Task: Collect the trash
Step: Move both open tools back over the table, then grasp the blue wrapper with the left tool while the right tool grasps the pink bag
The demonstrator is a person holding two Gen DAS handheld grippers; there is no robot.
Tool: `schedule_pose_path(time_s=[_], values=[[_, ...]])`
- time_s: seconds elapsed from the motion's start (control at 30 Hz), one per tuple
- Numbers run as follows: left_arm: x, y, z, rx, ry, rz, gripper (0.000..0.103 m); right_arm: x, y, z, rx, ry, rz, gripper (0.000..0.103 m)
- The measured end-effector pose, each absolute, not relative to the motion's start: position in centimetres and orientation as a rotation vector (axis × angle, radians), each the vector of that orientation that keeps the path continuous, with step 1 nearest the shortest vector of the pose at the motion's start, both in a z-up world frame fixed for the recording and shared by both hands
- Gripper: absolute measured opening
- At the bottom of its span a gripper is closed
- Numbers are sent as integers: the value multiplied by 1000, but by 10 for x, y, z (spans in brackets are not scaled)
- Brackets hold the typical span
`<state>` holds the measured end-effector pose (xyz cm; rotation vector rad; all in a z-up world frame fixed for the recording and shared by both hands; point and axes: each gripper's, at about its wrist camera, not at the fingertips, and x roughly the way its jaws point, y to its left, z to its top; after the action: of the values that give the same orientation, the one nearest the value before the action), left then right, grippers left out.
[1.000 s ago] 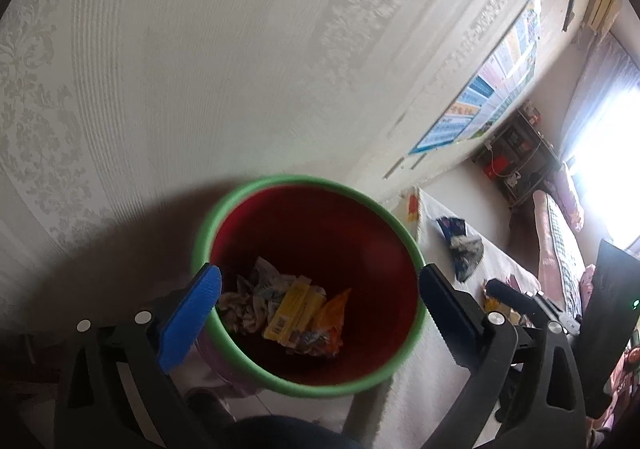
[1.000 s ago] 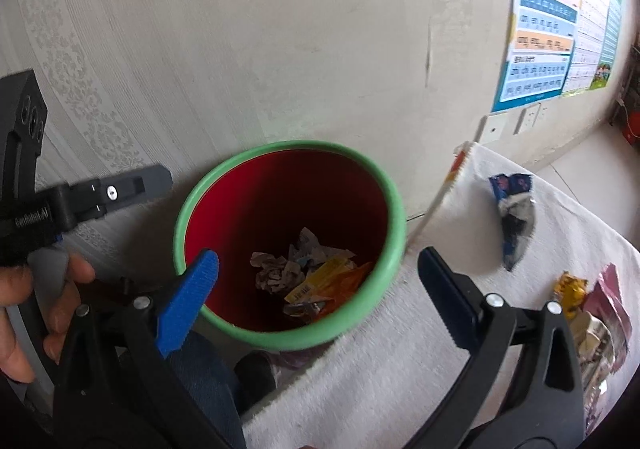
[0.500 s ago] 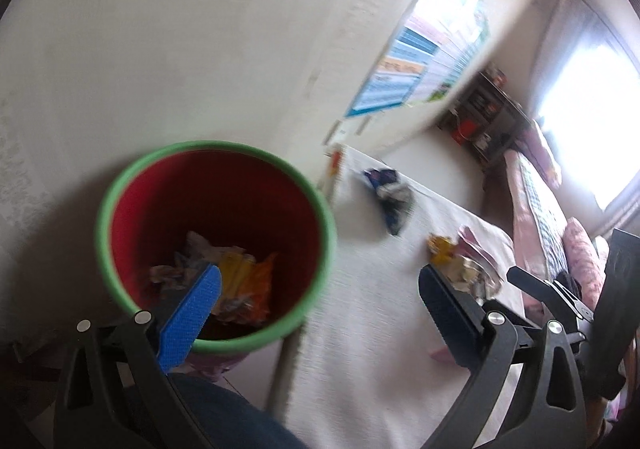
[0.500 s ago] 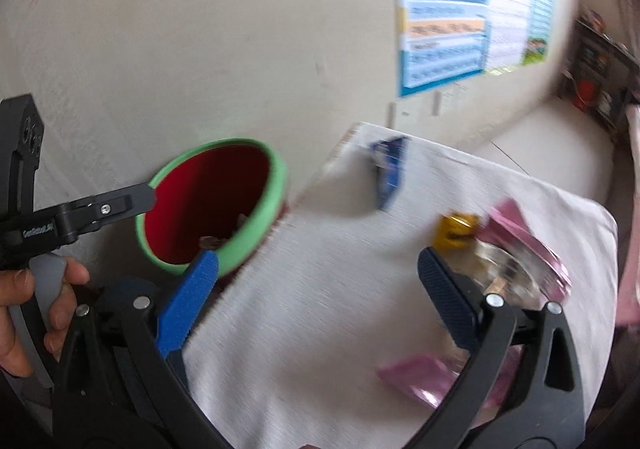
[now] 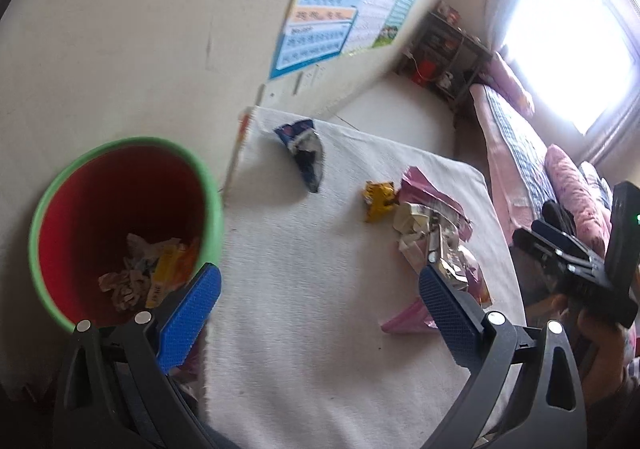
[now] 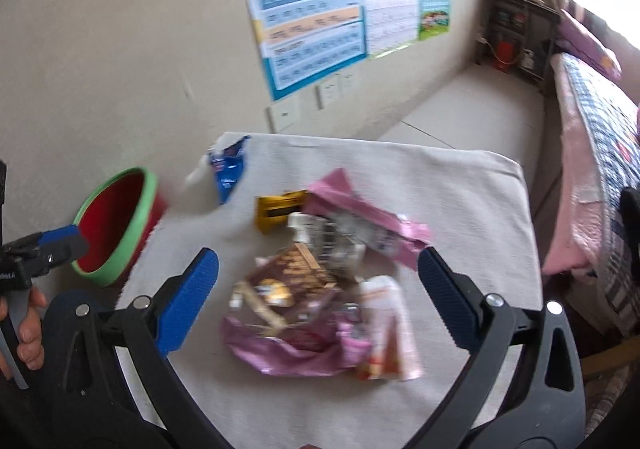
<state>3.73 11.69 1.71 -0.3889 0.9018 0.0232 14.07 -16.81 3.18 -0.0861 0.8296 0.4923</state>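
A red bin with a green rim stands at the table's left edge with crumpled wrappers inside; it also shows in the right wrist view. My left gripper is open and empty over the white tablecloth beside the bin. My right gripper is open and empty above a pile of pink and brown wrappers. A blue wrapper and a yellow wrapper lie further back. The pile also shows in the left wrist view.
The white-clothed table stands against a beige wall with a poster. A bed with pink bedding lies to the right. A dark shelf stands in the far corner.
Both grippers have swung right, away from the bin and over the table. The right gripper now faces the wrapper pile. Both stayed open.
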Motion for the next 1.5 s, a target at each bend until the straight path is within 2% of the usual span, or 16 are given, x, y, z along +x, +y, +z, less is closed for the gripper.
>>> schedule_pose_path(time_s=[0.33,0.73,1.0,1.07,1.1,1.17,1.23,1.33,1.4,1.5], values=[[75,98,14,-329,954,14,95,171,-181,20,-105,854,496,98],[144,117,-13,-399,1033,31,95,221,-157,-13,-164,928,503,98],[202,129,-41,-420,1063,85,94,250,-147,-28,-157,969,505,87],[216,127,-47,-387,1067,112,93,257,-145,-31,-155,978,504,80],[225,125,-53,-366,1079,119,92,260,-144,-32,-155,984,506,79],[233,122,-60,-365,1106,117,76,265,-140,-37,-164,1000,514,68],[238,122,-67,-384,1121,119,65,270,-136,-43,-180,1024,520,64],[242,120,-70,-388,1117,128,61,274,-127,-53,-214,1068,545,61],[243,117,-70,-371,1118,121,55,275,-123,-57,-225,1091,569,59],[242,114,-73,-366,1128,90,38,273,-119,-57,-236,1104,594,52]])
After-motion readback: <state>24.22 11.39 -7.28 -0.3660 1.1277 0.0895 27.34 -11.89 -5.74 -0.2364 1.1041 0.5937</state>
